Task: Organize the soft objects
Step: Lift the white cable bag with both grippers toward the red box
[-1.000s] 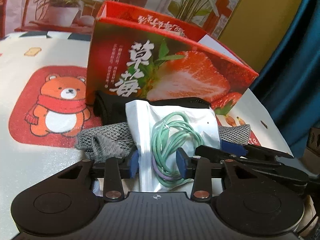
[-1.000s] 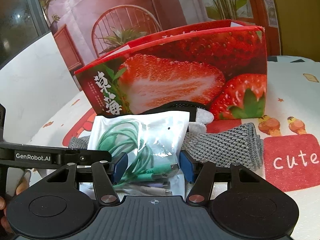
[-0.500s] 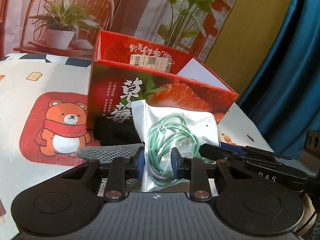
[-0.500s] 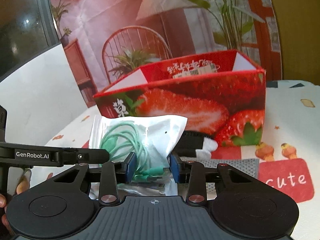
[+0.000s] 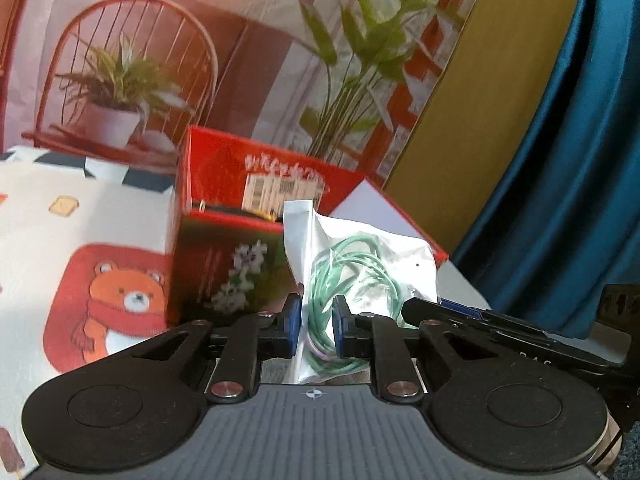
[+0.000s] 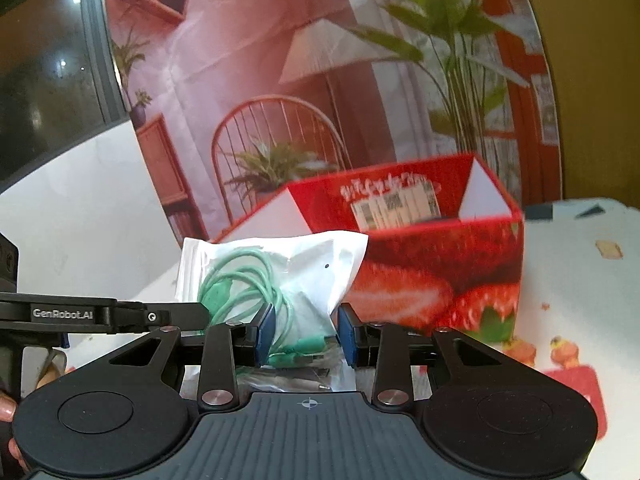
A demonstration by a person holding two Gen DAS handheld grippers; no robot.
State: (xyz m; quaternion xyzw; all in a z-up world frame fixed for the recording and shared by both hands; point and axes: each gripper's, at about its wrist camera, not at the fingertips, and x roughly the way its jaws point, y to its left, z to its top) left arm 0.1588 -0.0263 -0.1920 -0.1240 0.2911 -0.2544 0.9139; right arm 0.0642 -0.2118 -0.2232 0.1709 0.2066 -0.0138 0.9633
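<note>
A white plastic pouch (image 5: 372, 248) holding a coiled green cable hangs between both grippers, lifted above the table. My left gripper (image 5: 316, 320) is shut on its lower edge. My right gripper (image 6: 306, 334) is shut on the same pouch (image 6: 280, 268) from the other side. The open red strawberry box (image 5: 224, 264) stands just behind the pouch; it also shows in the right wrist view (image 6: 440, 264). Something dark lies inside the box. The right gripper's body (image 5: 500, 332) shows at the right of the left wrist view.
The tablecloth (image 5: 60, 240) has a bear print on a red patch. A printed backdrop with a chair and plants stands behind the box. A blue curtain (image 5: 560, 160) hangs at the right. The left gripper's body (image 6: 100, 314) crosses the right wrist view.
Both grippers closed on the pouch and raised it from the grey knitted cloth to about the height of the box rim. The cloth and the black item have dropped out of view.
</note>
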